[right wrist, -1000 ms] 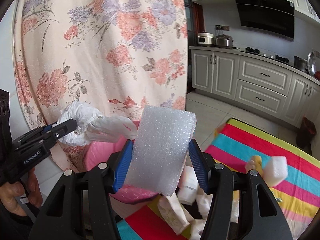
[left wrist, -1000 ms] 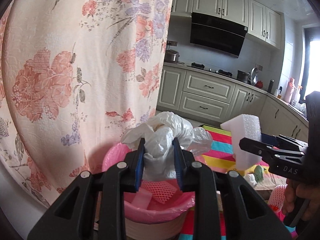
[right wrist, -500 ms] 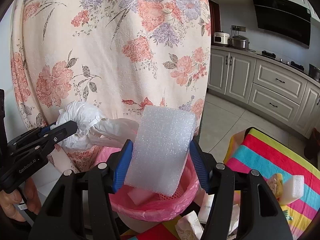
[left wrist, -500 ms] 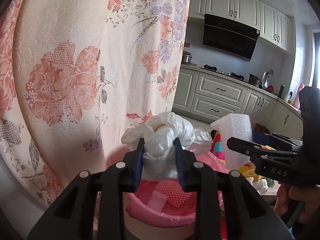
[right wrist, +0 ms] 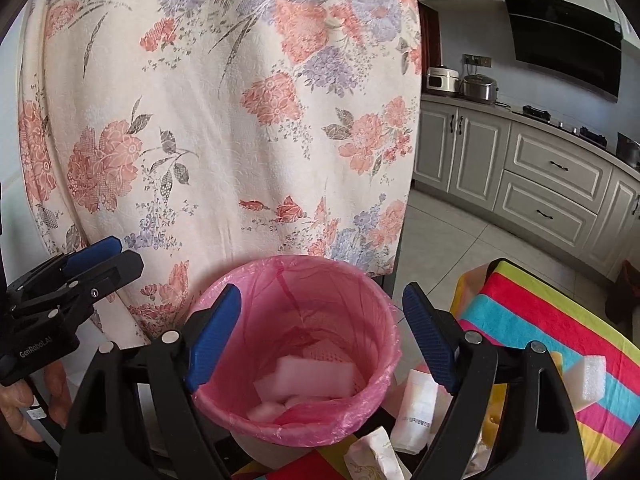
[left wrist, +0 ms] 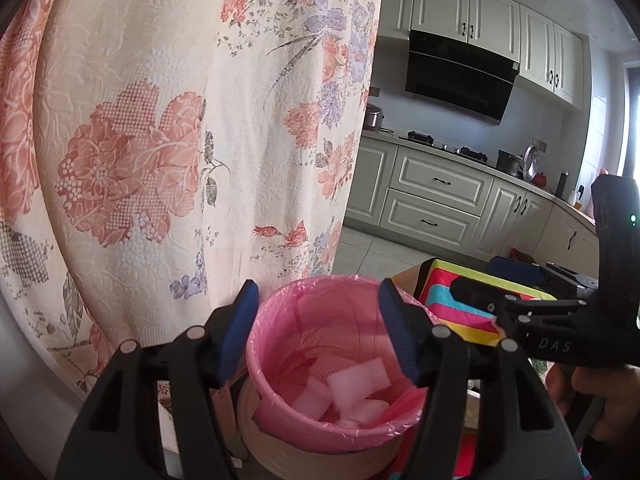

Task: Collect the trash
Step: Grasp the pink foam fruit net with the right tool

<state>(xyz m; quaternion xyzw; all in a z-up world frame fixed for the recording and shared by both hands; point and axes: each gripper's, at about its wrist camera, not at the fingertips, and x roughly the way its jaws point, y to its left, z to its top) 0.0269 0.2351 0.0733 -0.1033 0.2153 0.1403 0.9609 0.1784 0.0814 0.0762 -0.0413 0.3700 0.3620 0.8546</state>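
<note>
Left gripper [left wrist: 316, 332] and right gripper [right wrist: 322, 336] jaws opening, empty; foam scraps [right wrist: 308, 376] in pink-lined bin [right wrist: 384, 344] at 6 o'clock.

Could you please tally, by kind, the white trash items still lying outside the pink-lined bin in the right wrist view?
White foam block: 1
Paper packets: 2 in view
Total: 3; more may be hidden from this view.
</note>
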